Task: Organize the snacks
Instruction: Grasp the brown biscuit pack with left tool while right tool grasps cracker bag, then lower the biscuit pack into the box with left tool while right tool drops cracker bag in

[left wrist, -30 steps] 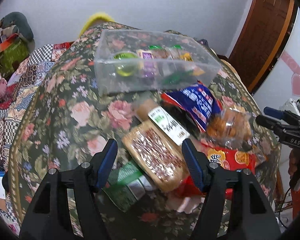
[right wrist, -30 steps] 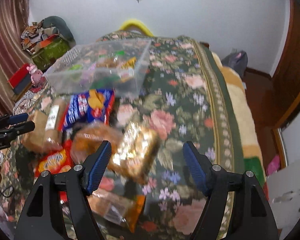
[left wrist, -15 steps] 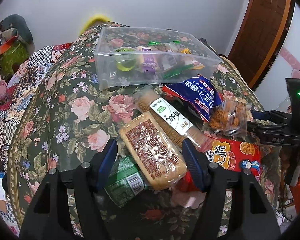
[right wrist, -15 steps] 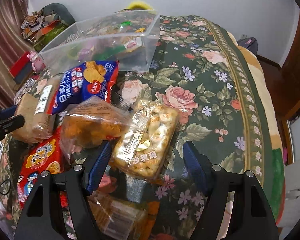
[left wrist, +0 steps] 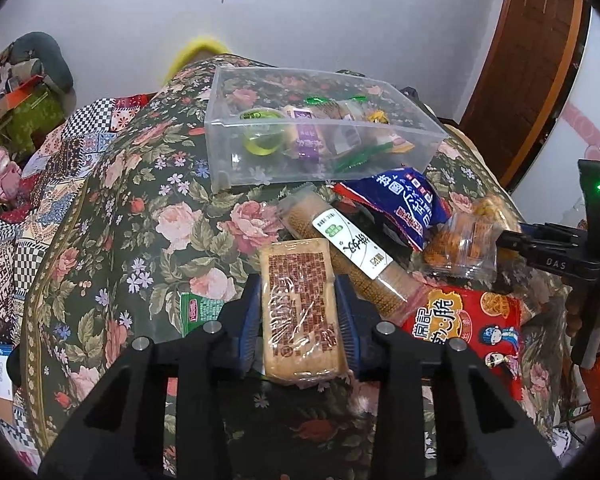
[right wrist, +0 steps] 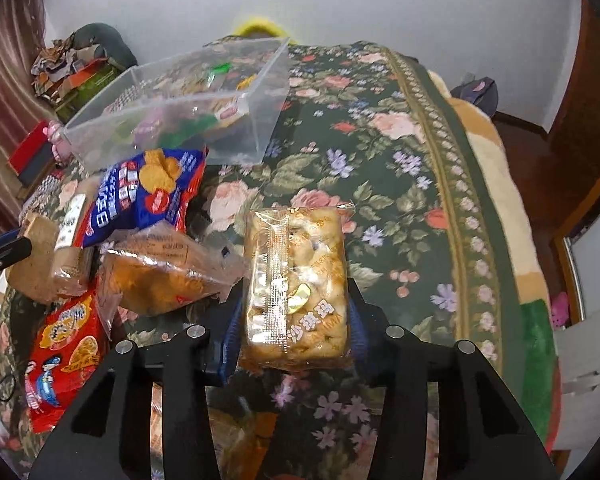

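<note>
Two tools are each clenched on a snack. Left tool pinches a flat, tan, clear-wrapped wafer block by its long edges; right tool likewise clamps a golden, clear-wrapped puffed-rice slab. Both packs look light and stiff but crumbly, with slick film, so an edge hold near the middle with modest squeeze seems wise. Ahead of both tools sits one clear rectangular plastic bin on the floral-covered surface. Between the tools lie one blue crisp bag, one red snack bag, one long labelled biscuit sleeve and one orange-filled clear pouch.
</note>
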The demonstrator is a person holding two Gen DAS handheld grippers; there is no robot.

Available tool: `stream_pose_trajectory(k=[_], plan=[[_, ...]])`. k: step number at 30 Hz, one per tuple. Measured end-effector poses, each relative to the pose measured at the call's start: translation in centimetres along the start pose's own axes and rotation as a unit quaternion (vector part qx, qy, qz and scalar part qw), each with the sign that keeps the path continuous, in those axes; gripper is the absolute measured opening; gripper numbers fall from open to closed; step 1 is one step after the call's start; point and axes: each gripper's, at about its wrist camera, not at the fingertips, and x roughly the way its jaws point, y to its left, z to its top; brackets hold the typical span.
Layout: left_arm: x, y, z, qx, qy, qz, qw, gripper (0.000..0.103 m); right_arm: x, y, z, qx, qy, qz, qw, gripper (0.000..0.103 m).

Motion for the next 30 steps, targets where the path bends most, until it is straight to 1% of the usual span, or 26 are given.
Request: stream_pose_trajectory(k=[4,7,10,15,22,26,30], plan=[[-0.7,0.2,0.8,-0.003,-0.014,0.000,0.9999,0.036,-1.4,-0.3,0.9,0.003,-0.019,-0.006,1.000,0.042],[-1.3,0.2,1.7,-0.002,-0.026,0.002,0.9996,0.036,-2.4,-0.5,2.0,0.007,-0.035,-0.003,0.999,0.042],[-1.9,0.3,3.0,-0.004,-0.040,-0.001,0.9992,0.036,-3.6,0.0,3.1,0.003,-0.055,0.000,0.998,0.042],[-2.5,0.3,5.4,-0.001,-0.064,0.001,0.9979,0.036,-4.2,1.2,5.4,-0.009,-0.080,0.009,0.997,0.042],[-2.3,0.3,9.4,0.006,-0.092,0.006,0.9957,0.036,-3.9,3.4,8.5,-0.028,-0.101,0.022,0.994,0.042],[-1.4,0.2,11.4,0.009,-0.099,0.006,0.9950,0.036,-3.2,4.4,10.2,-0.038,-0.110,0.027,0.993,0.042],[-0.1,0.1,13.2,0.007,-0.107,0.008,0.9942,0.036,-2.1,5.2,12.0,-0.042,-0.109,0.035,0.993,0.042]])
